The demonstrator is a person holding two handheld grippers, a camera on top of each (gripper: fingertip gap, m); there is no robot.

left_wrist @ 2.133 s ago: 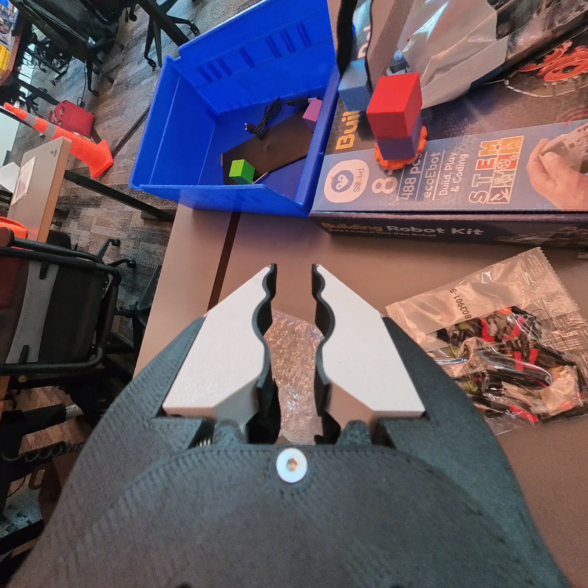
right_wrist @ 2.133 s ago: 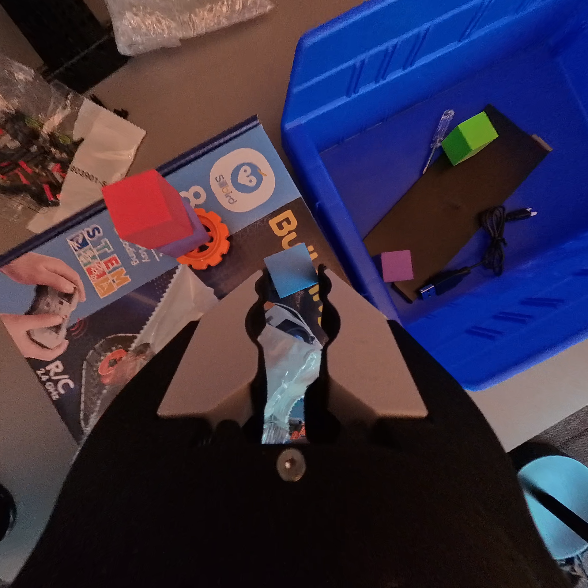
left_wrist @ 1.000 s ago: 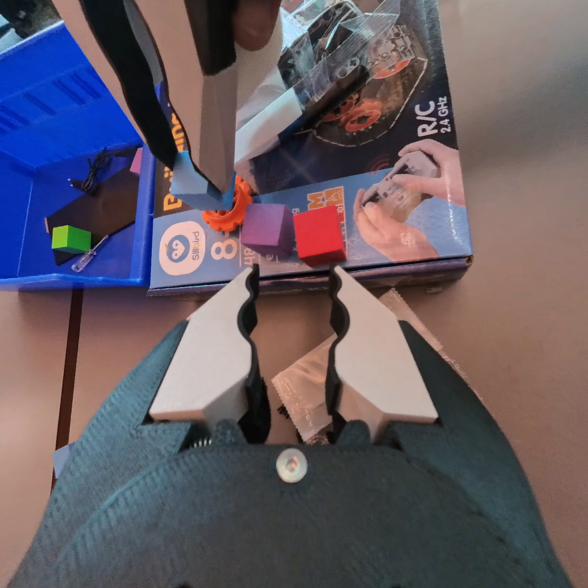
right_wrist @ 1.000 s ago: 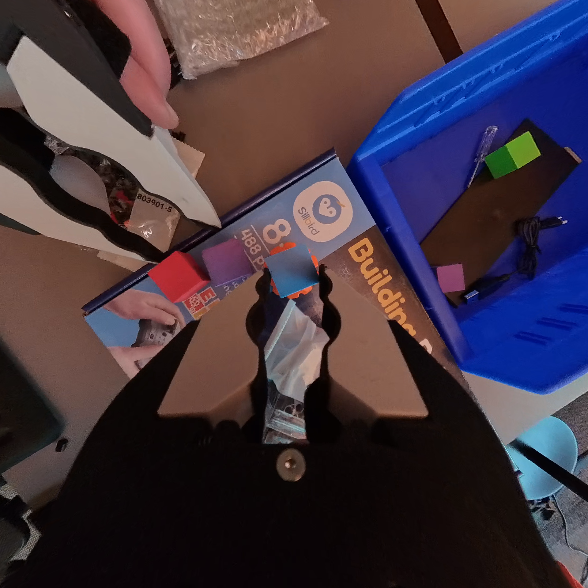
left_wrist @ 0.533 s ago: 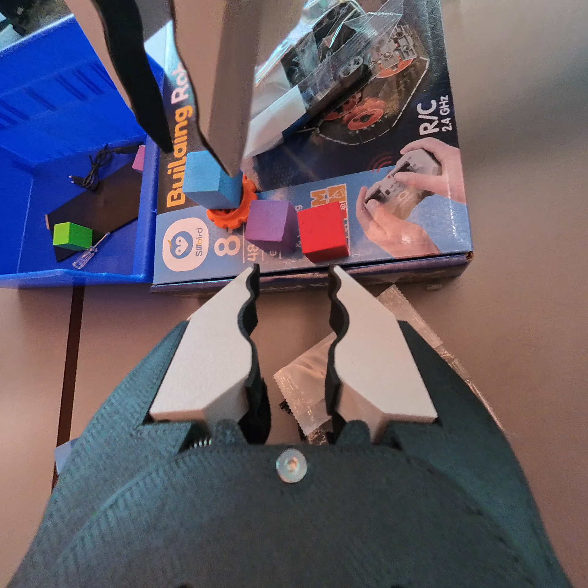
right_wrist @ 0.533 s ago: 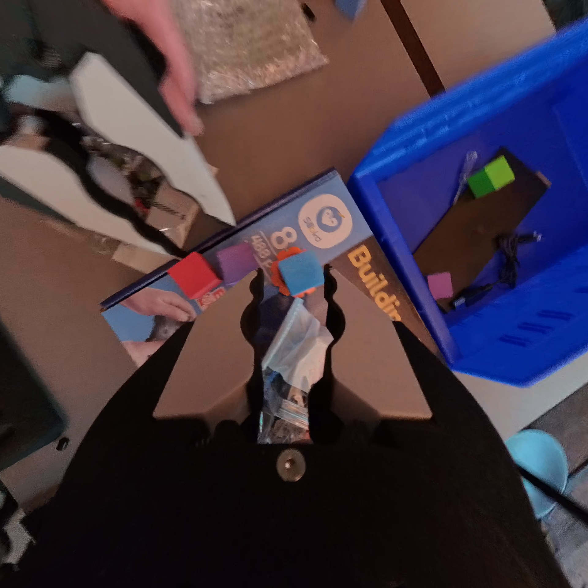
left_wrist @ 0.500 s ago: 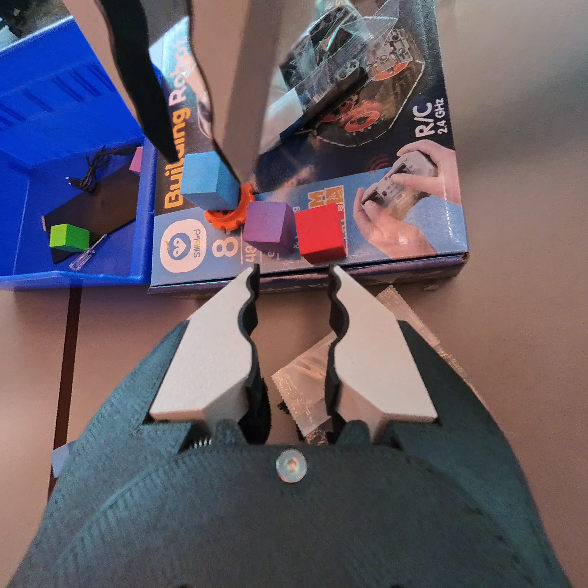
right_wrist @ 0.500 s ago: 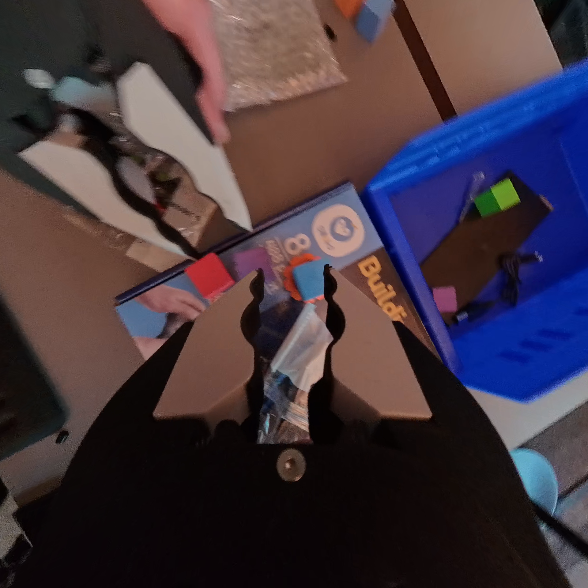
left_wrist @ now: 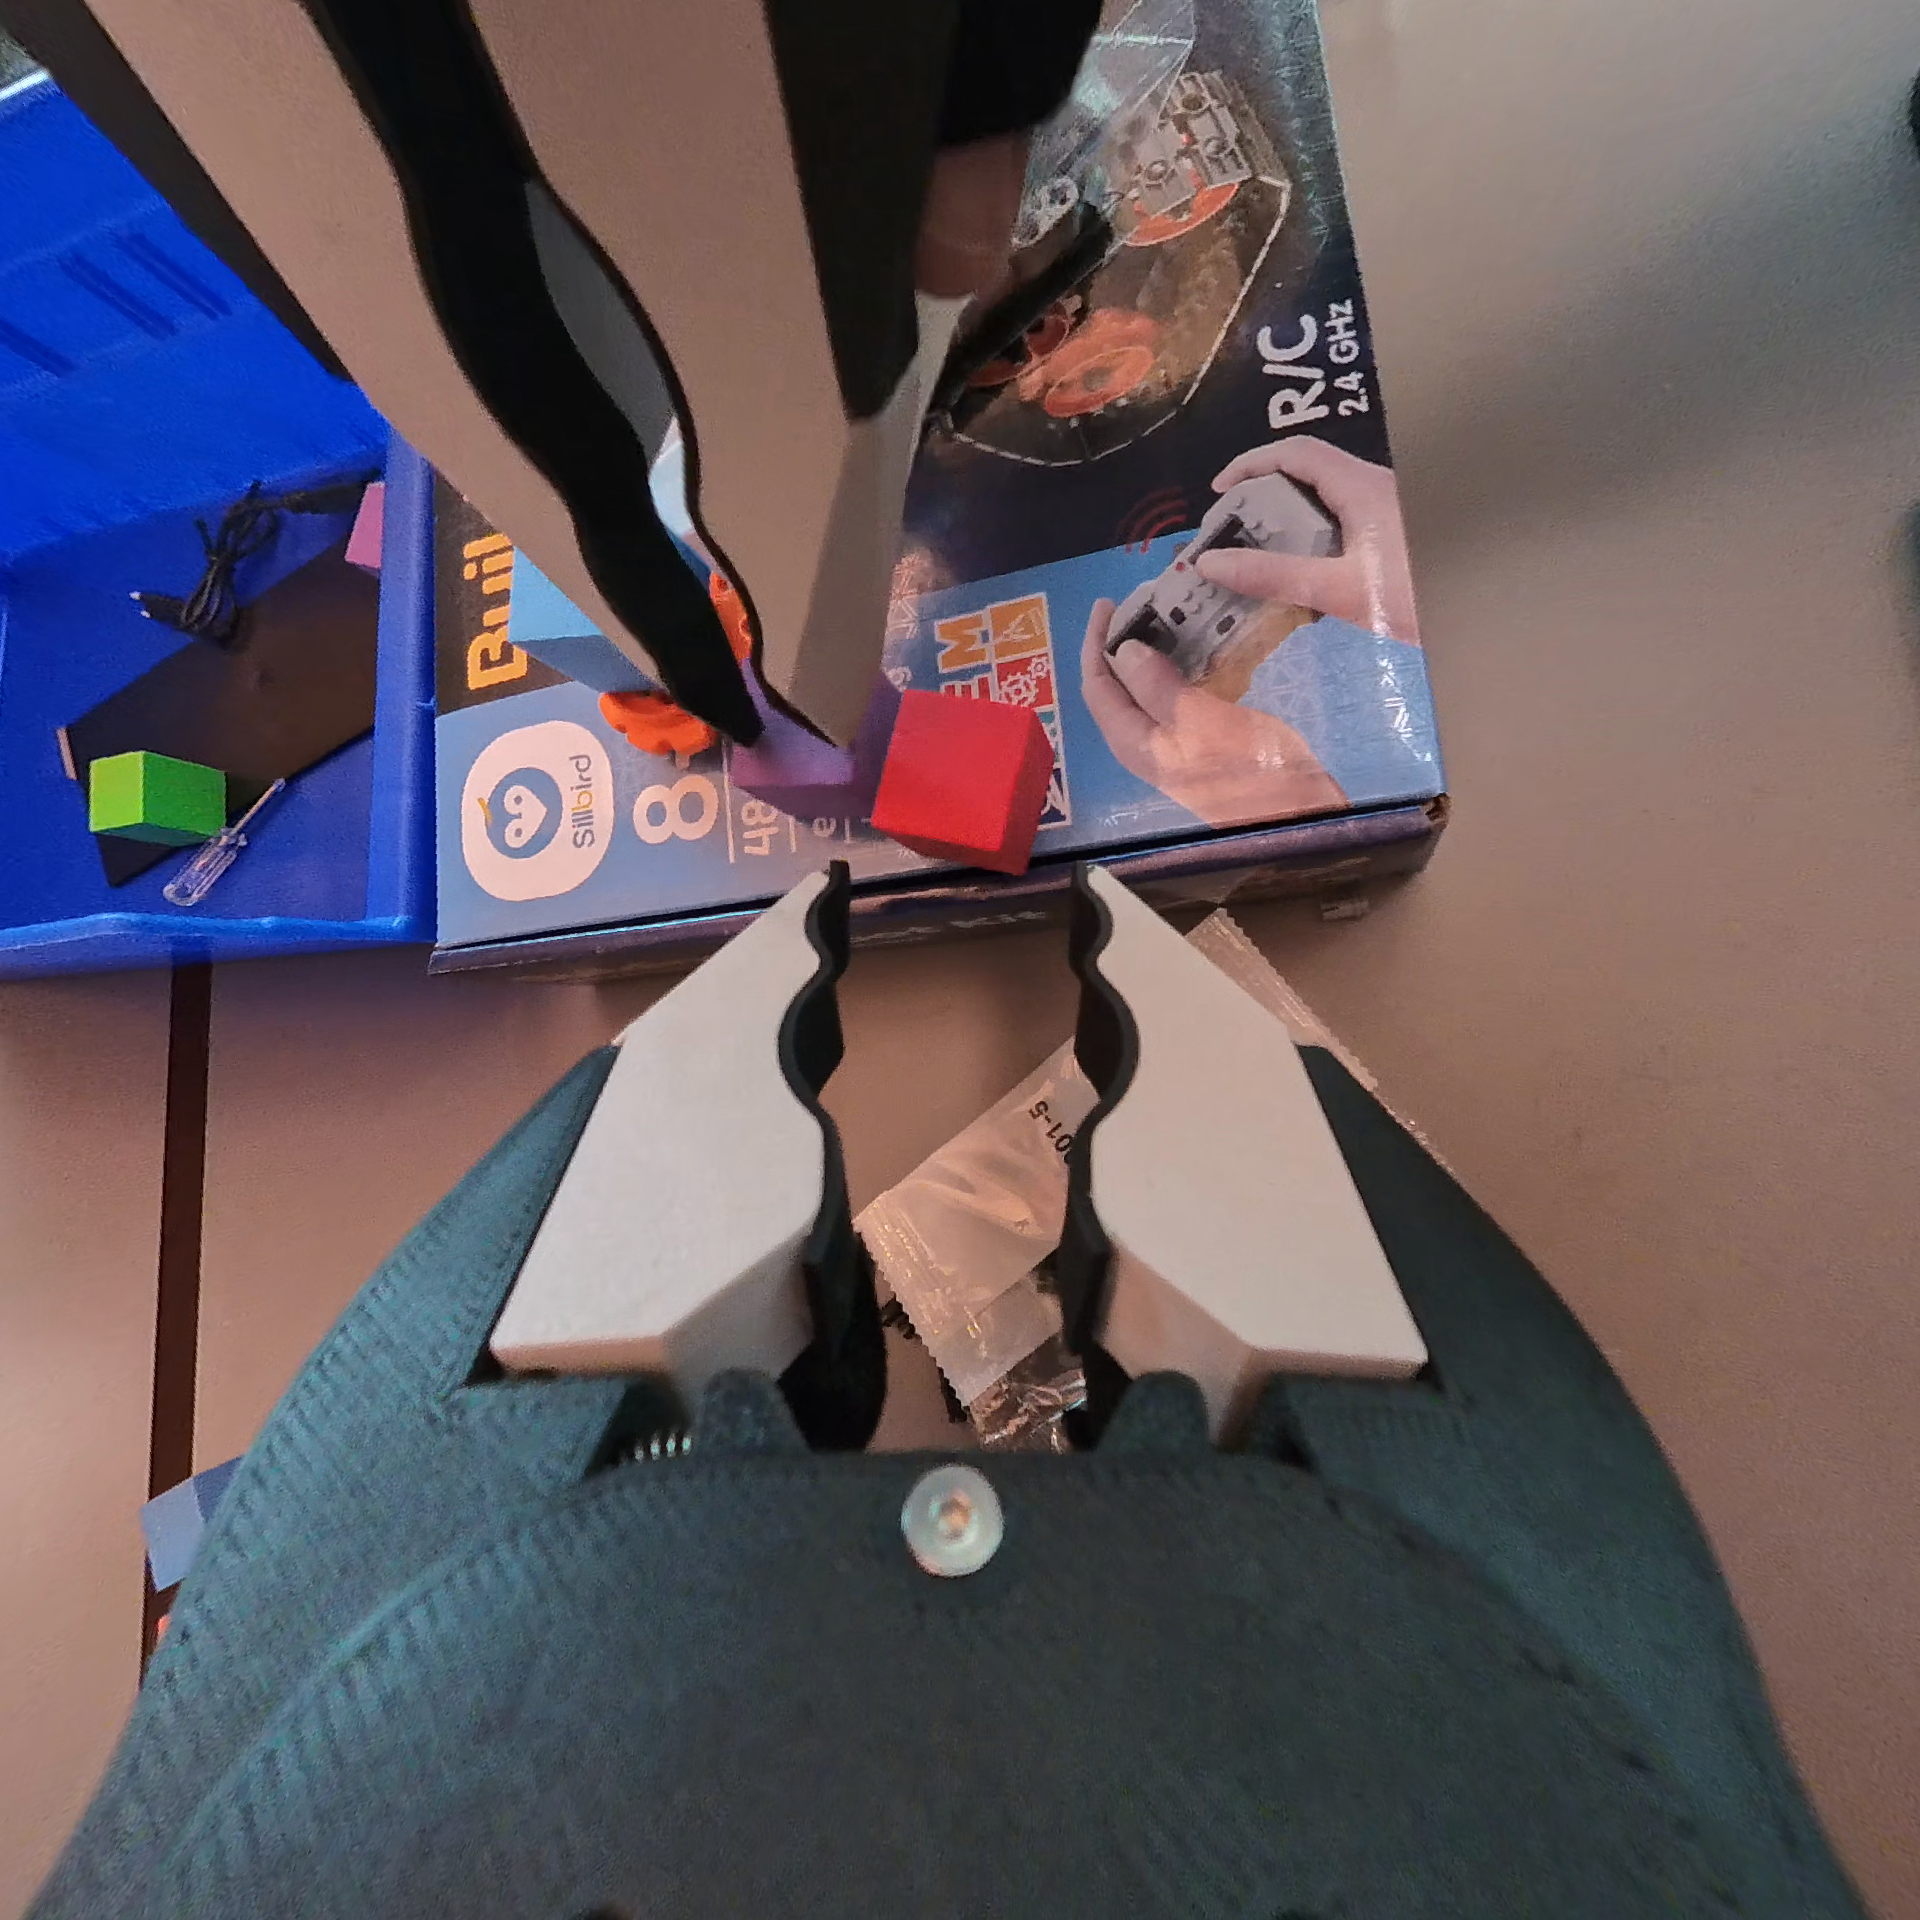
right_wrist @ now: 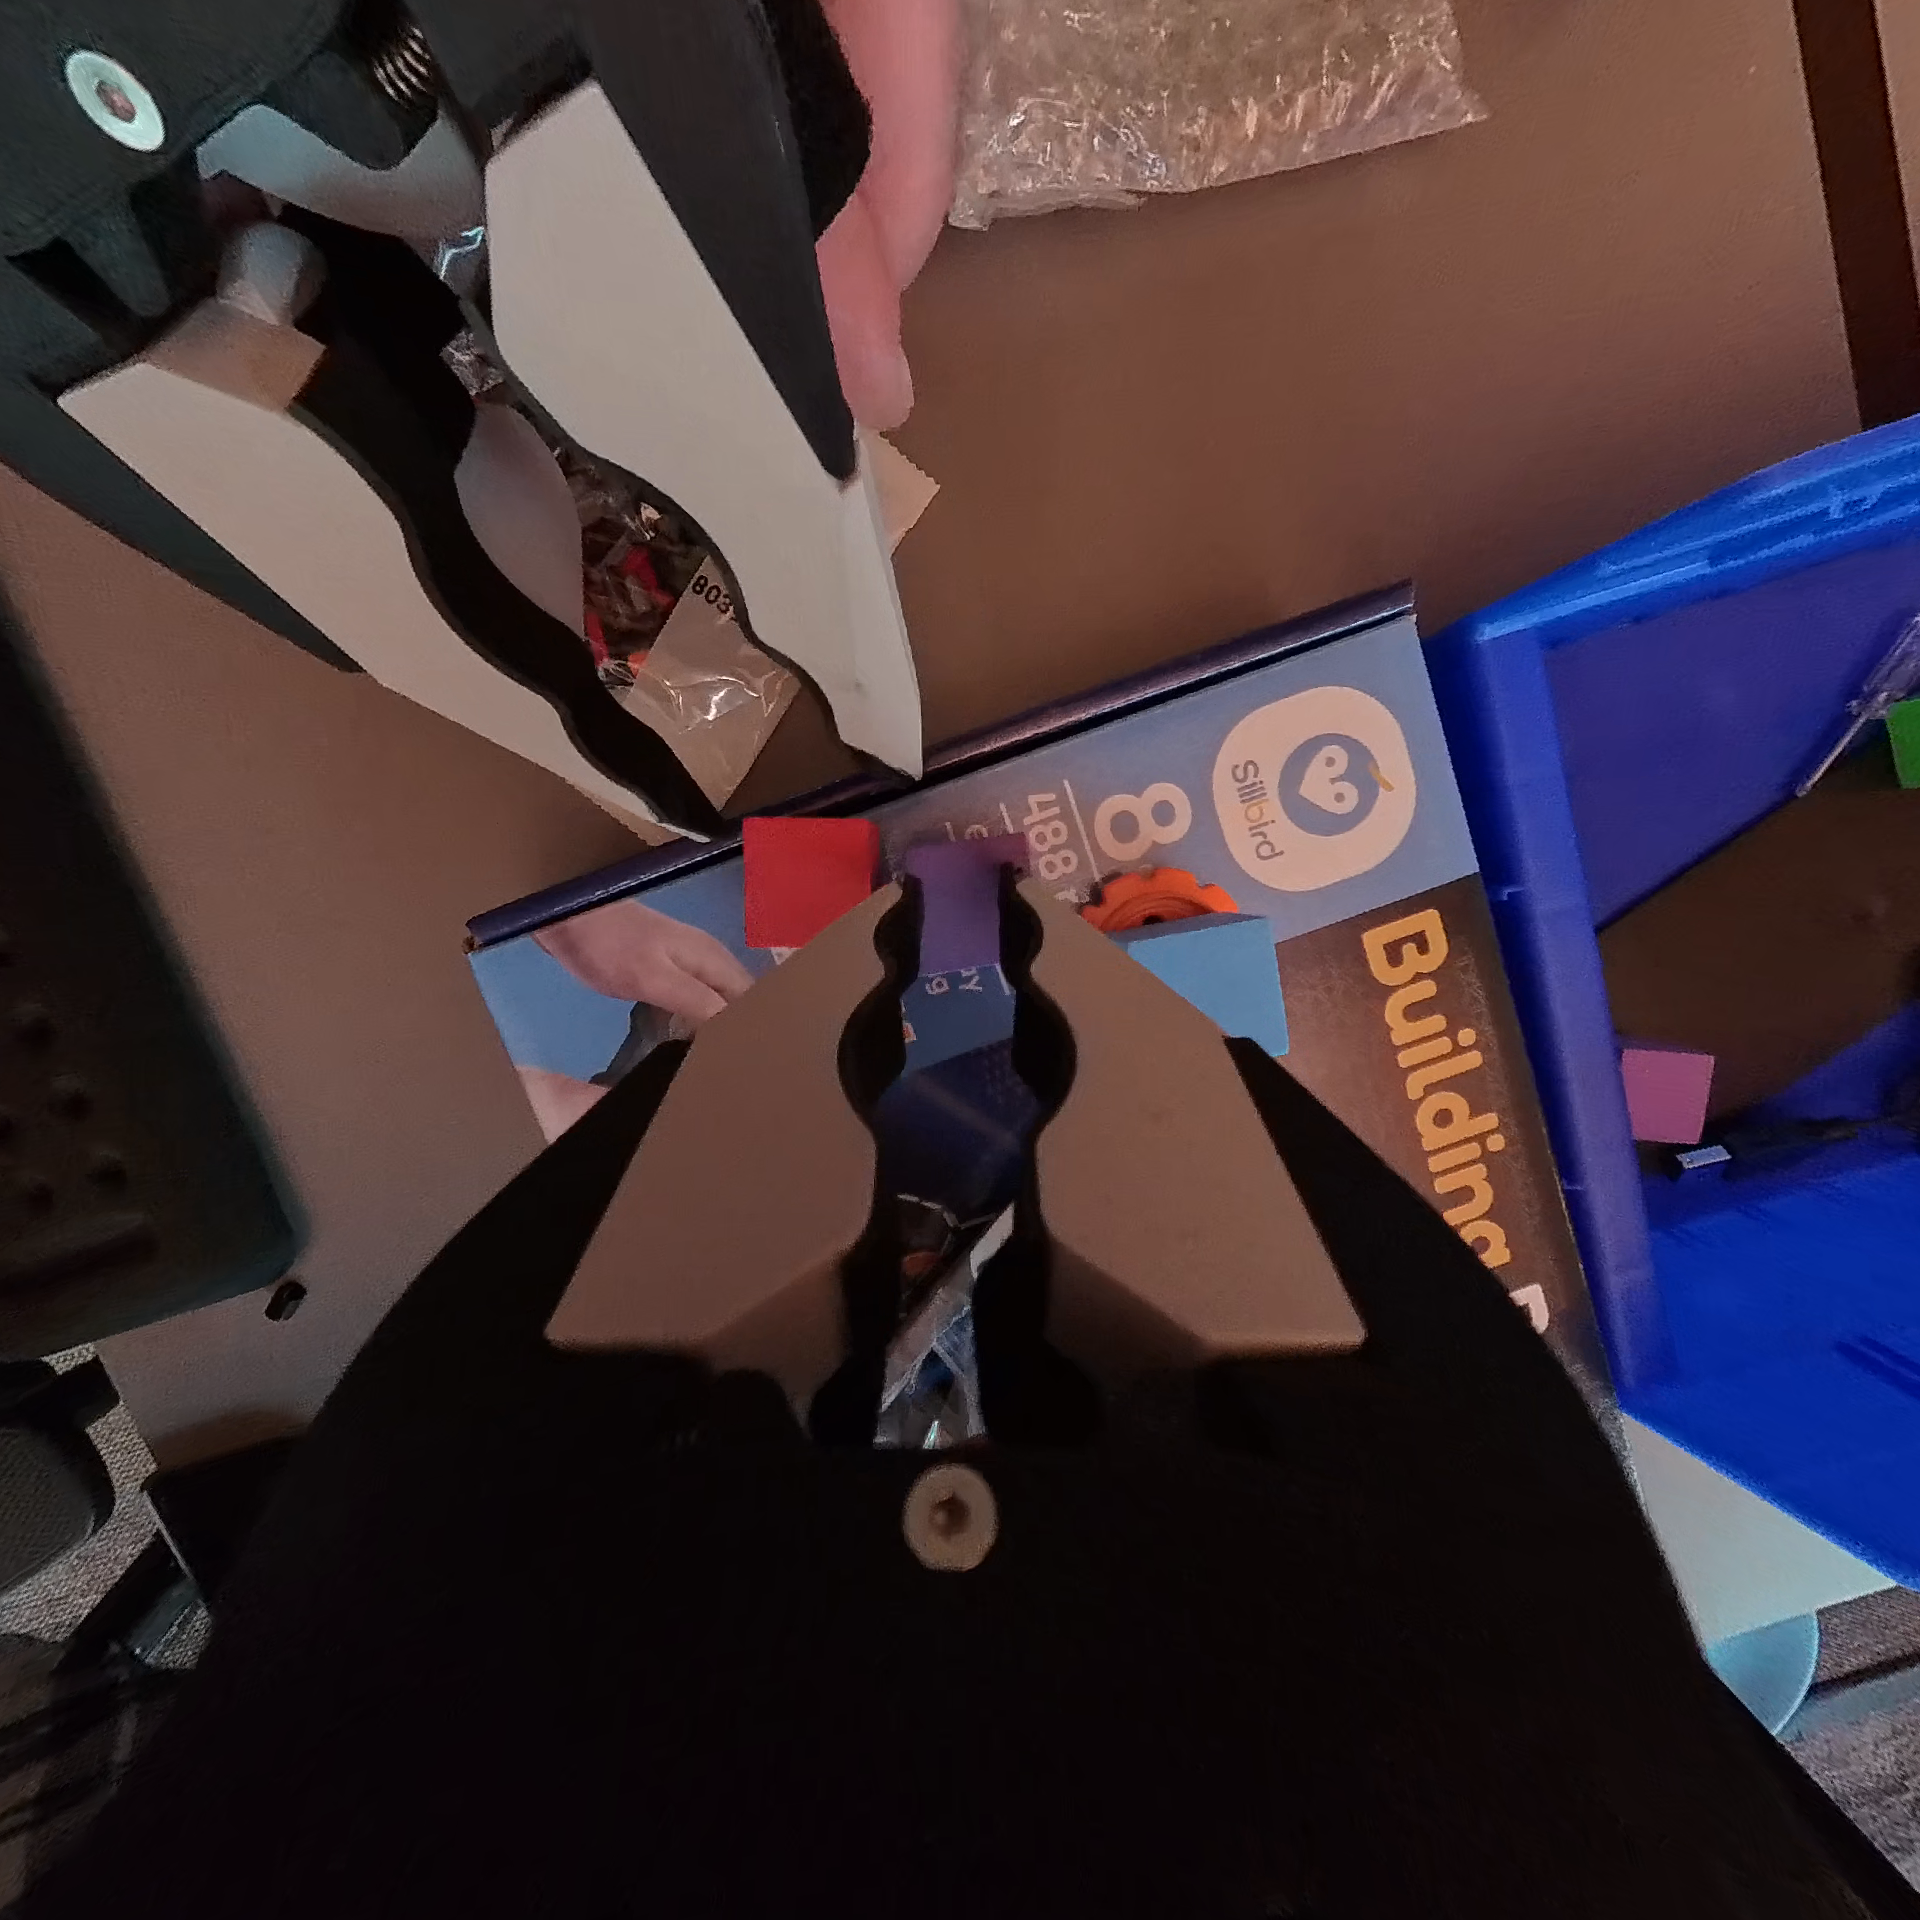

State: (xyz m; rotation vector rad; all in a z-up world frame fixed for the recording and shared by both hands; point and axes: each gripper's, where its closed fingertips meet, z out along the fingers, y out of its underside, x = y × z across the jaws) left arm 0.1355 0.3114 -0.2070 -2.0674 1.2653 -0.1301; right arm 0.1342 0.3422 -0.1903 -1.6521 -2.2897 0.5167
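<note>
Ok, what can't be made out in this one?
Whether the right gripper actually presses the purple cube: its fingertips cover the cube's sides in both views.
Orange gear: mostly under the blue cube, both views.
Green cube: cut off by the right edge, right wrist view.
Parts bag: largely covered by the open left gripper, left wrist view.

Printed lettering and logo on blue box (left_wrist: 1299, 665), printed code on clear bag (left_wrist: 977, 1195)
</note>
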